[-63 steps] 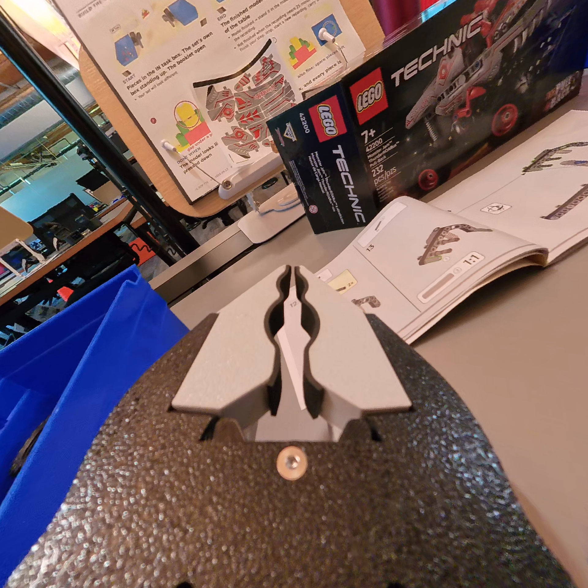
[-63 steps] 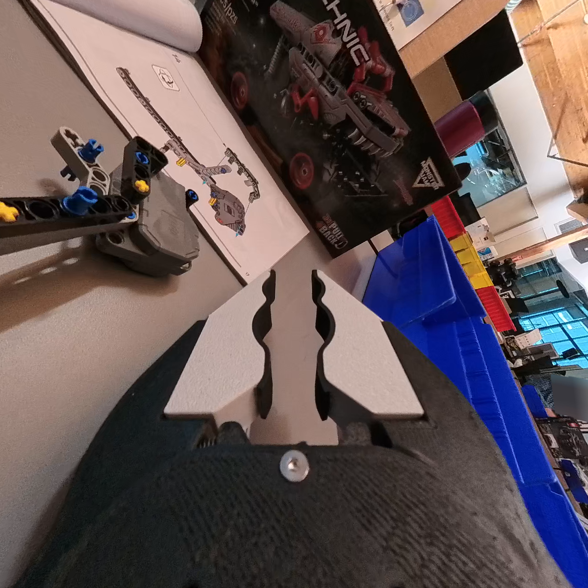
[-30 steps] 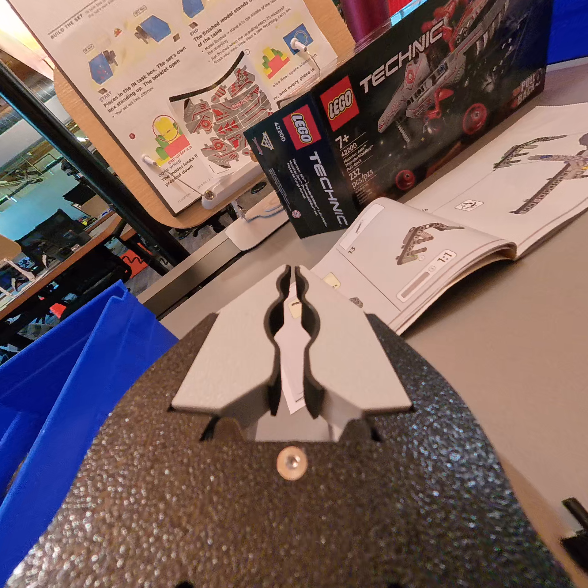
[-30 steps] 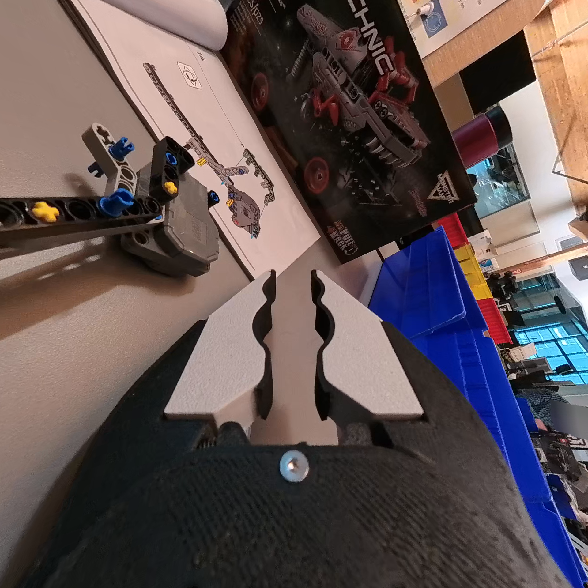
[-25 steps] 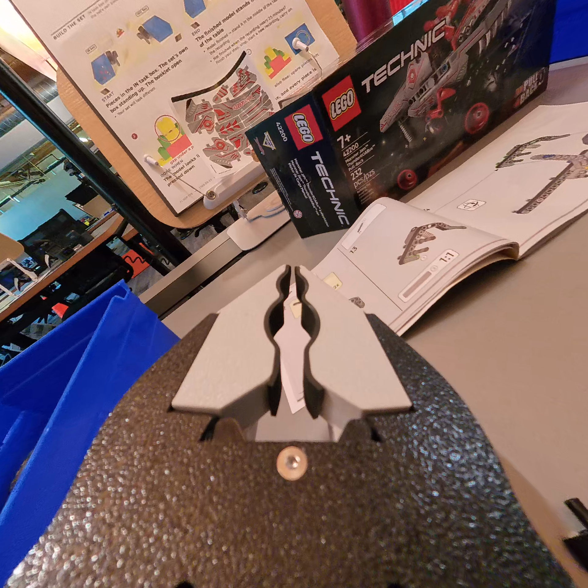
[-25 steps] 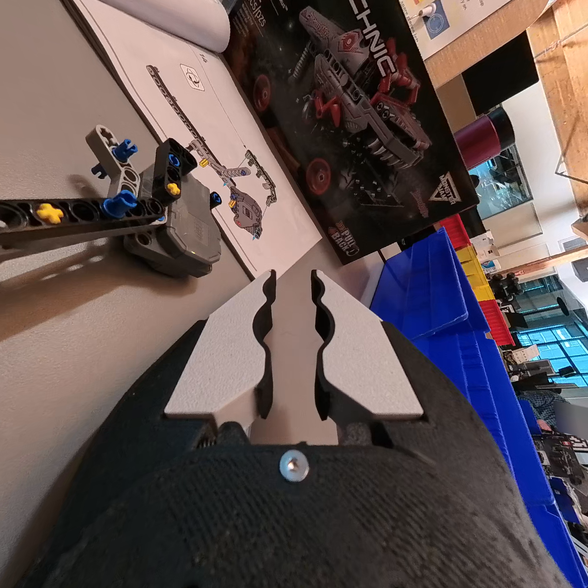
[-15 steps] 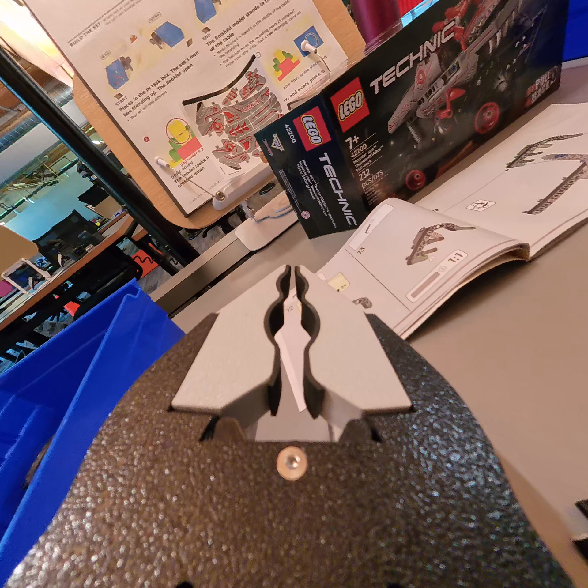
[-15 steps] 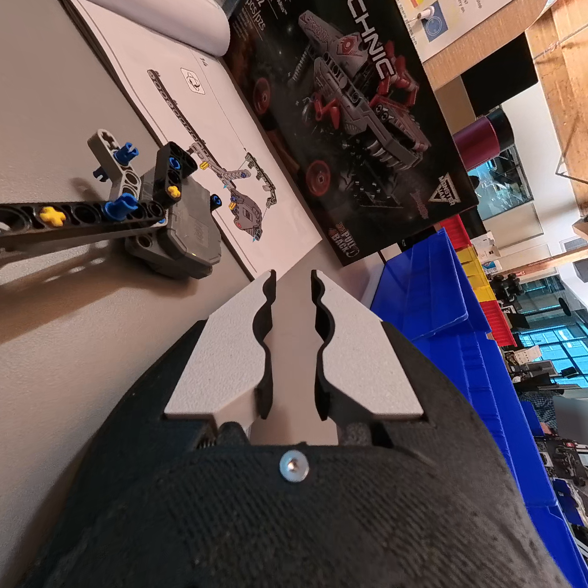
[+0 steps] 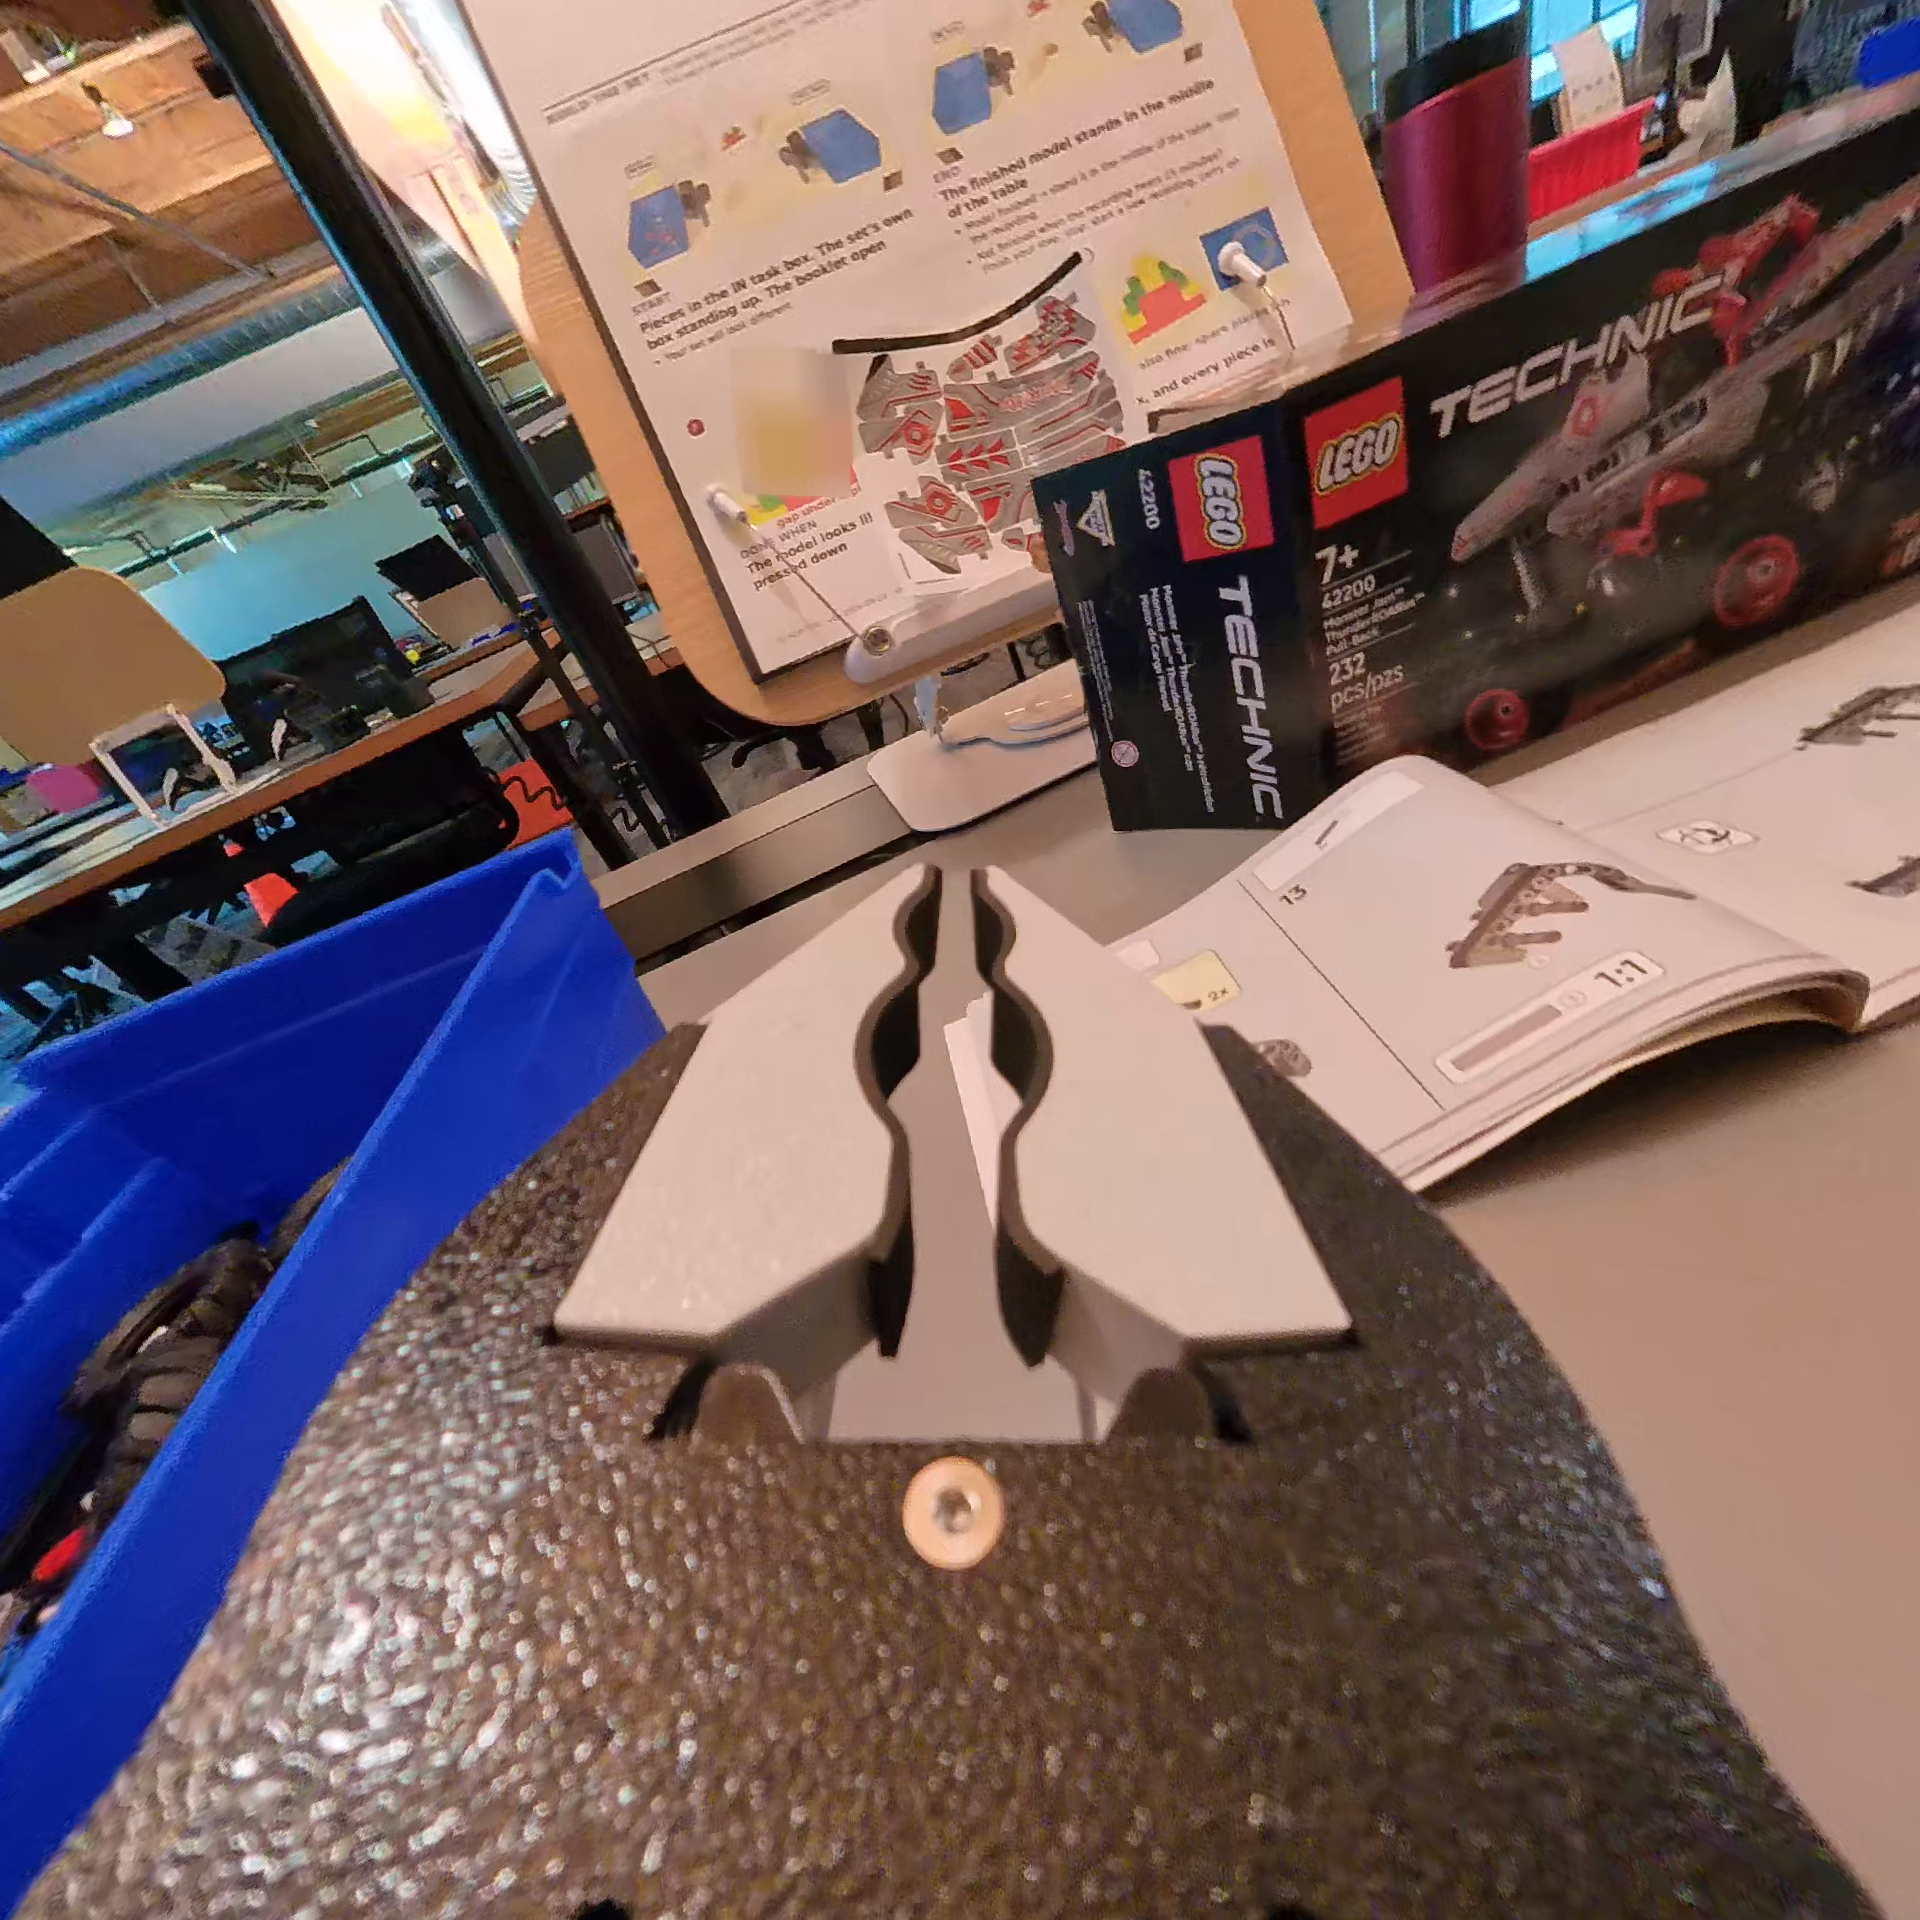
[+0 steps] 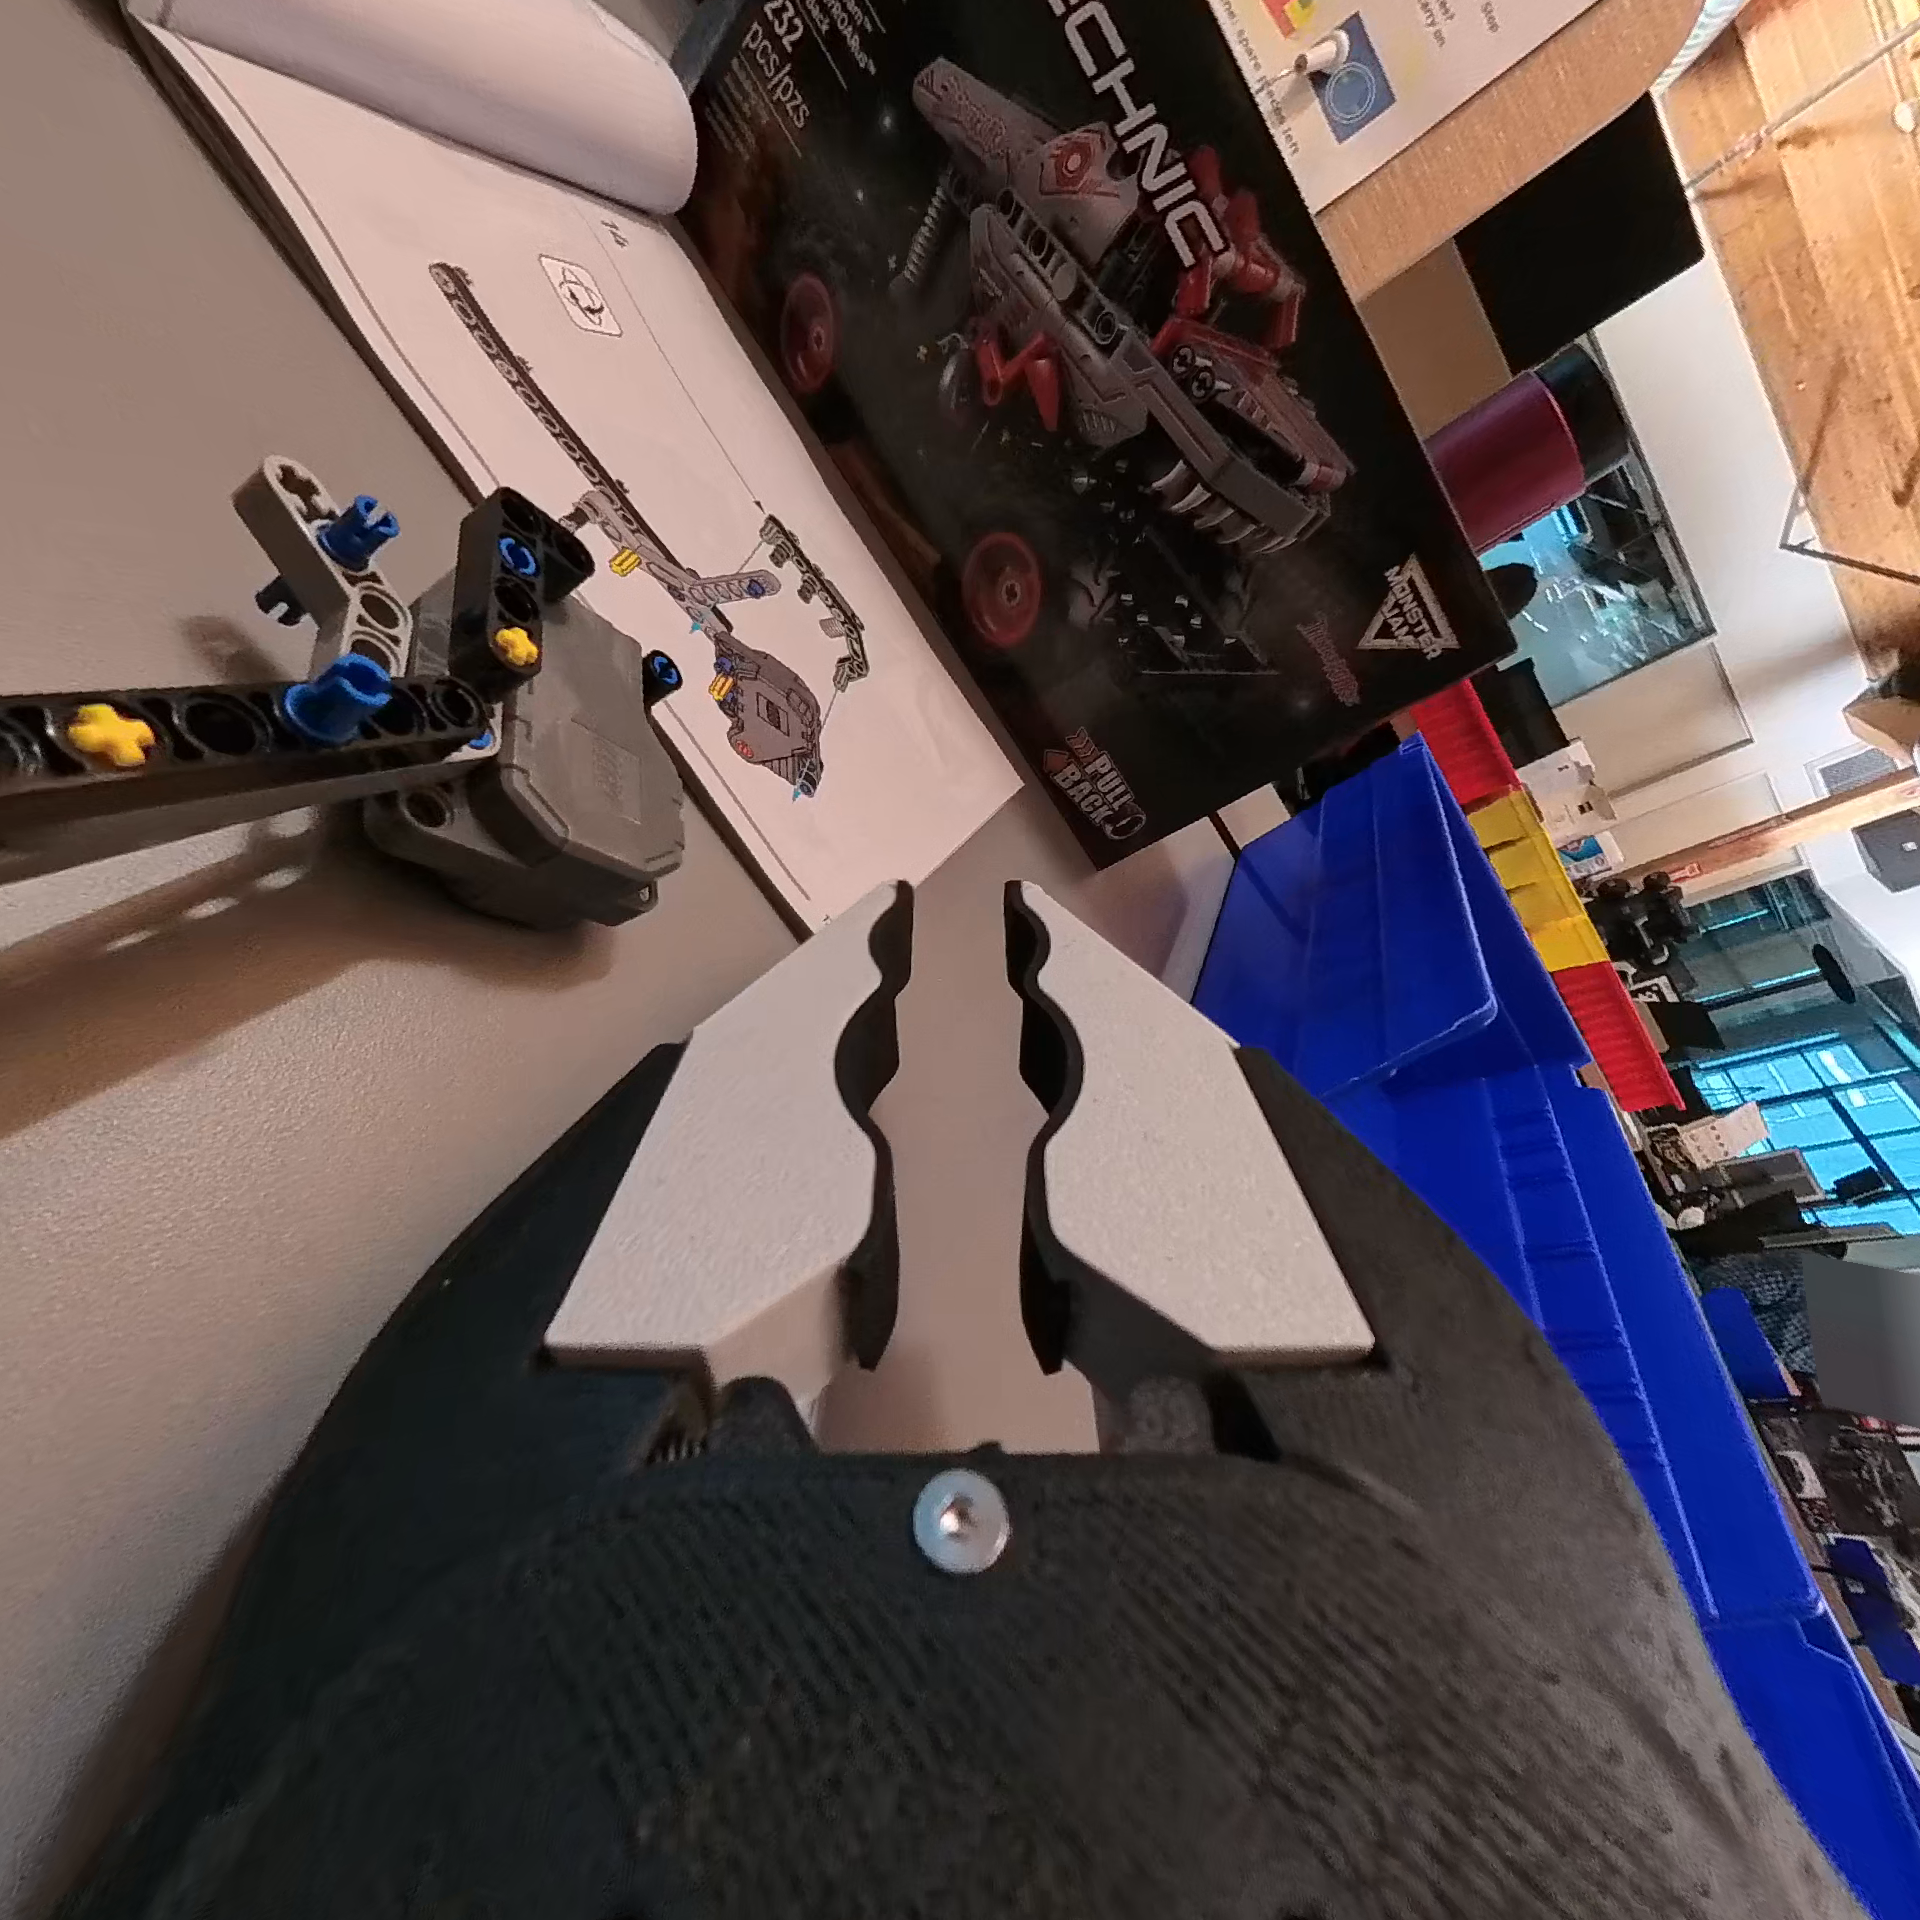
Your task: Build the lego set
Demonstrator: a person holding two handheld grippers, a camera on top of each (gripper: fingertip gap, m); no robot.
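A partly built model (image 10: 540, 769) lies on the grey table (image 10: 208, 1143): a grey block with a black beam (image 10: 239, 727), blue pins and yellow axle pins. It is left of and ahead of my right gripper (image 10: 958, 894), which is slightly open and empty, apart from the model. My left gripper (image 9: 956, 883) has its jaws almost touching and holds nothing. It hovers beside a blue bin (image 9: 312, 1091) with black tyres (image 9: 177, 1340) in it. The open instruction booklet (image 9: 1455, 987) lies ahead to its right, and also shows in the right wrist view (image 10: 623, 416).
The set's dark box (image 9: 1558, 520) stands behind the booklet, also seen in the right wrist view (image 10: 1091, 364). A printed sheet on a wooden board (image 9: 935, 312) stands behind it, with a maroon cup (image 9: 1455, 177). Blue bins (image 10: 1455, 1039) stand to the right. One gripper's finger ends stand about 35 cm off the other's.
The left gripper has swung left and tilted up a little, so more of the blue bin and its tyres shows. The right gripper has hardly moved. Neither gripper's jaws have moved.
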